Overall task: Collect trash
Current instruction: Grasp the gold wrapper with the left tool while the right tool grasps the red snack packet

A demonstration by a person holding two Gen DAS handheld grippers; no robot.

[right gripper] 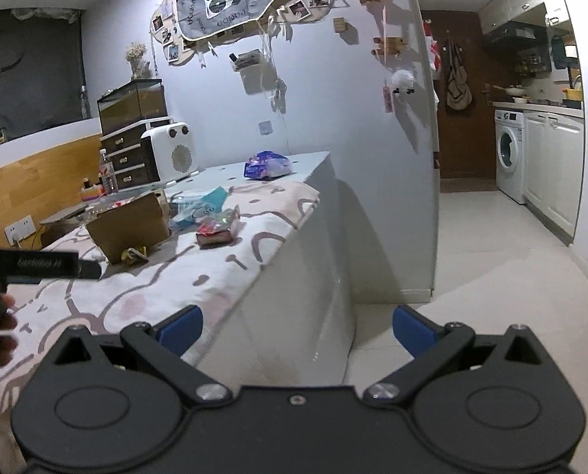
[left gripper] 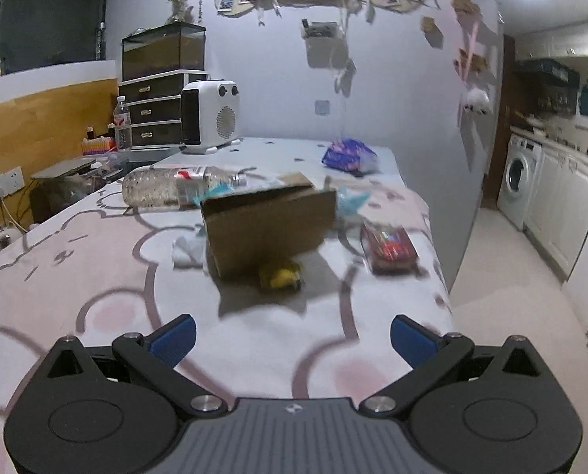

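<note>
Left gripper (left gripper: 292, 331): blue-padded fingers spread wide, nothing between them; hovers above the near part of the table, aimed at the trash cluster.
Right gripper (right gripper: 297, 326): fingers spread wide, empty; held off the table's near corner, floor visible between the pads.
Table (left gripper: 96, 276): covered by a pale cloth with pink bear outlines.
Cardboard box (left gripper: 268, 227): open, brown, mid-table; centre of the cluster.
Yellow wrapper (left gripper: 281, 274): crumpled, against the box's near bottom edge.
White tissue (left gripper: 187, 251): crumpled, just left of the box.
Plastic bottle (left gripper: 175, 187): clear, lying on its side behind the box.
Red packet (left gripper: 389, 247): flat on the cloth, right of the box, apart from it.
Light-blue wrapper (left gripper: 351, 199): behind the box's right end.
Purple bag (left gripper: 349, 154): far end of the table, well apart from the rest.
White heater (left gripper: 211, 116): far left corner, upright.
Person's hand (right gripper: 1, 328): at the left edge of the right wrist view, on the other gripper's handle.
</note>
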